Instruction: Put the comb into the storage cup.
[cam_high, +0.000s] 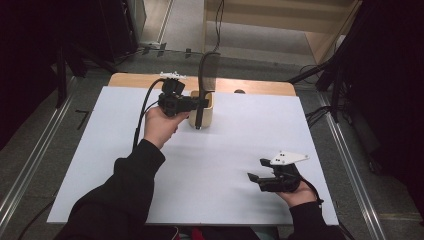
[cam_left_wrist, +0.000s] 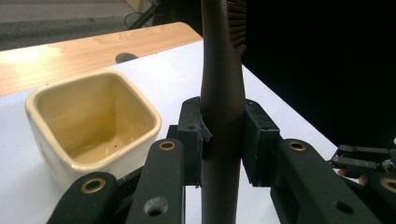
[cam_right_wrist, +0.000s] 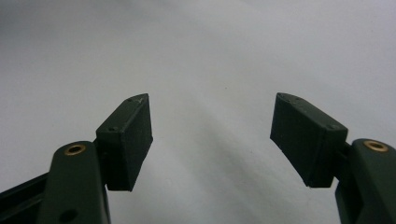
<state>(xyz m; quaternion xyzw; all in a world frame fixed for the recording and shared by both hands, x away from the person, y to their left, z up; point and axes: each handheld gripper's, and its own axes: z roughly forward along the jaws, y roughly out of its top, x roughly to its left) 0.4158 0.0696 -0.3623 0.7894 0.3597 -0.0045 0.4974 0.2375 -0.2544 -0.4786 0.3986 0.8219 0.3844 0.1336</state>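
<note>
Brush (cam_left_wrist: 222, 93) clamped upright in the left hand-held gripper (cam_left_wrist: 223, 140), pads pressing both sides of its dark handle, bristles just visible at the top edge of the left gripper view. Held just beside the cup (cam_left_wrist: 93, 126), on the side nearer the surface's right edge, lower end of the handle hanging in front of the cup's wall (cam_high: 198, 119) in the high view.

Nearest, well short of the cup and toward the right: right hand-held gripper (cam_high: 256, 175), jaws spread wide with nothing between them, low over bare white surface (cam_high: 215, 170), grey three-cornered plate on top. In its own view, both black pads (cam_right_wrist: 128, 140) apart, plain white sheet beyond.

Farther on: left hand-held gripper (cam_high: 192, 104) raised beside the cup, black sleeve and hand behind it, cable trailing back toward the person.

Cup cream-coloured, square with rounded corners, upright, open top, inside empty apart from a glossy sheen on the bottom. Brush head (cam_high: 209, 70) rising well above the cup's rim.

Beyond the cup: wooden strip (cam_high: 250, 86) along the far edge of the surface.
</note>
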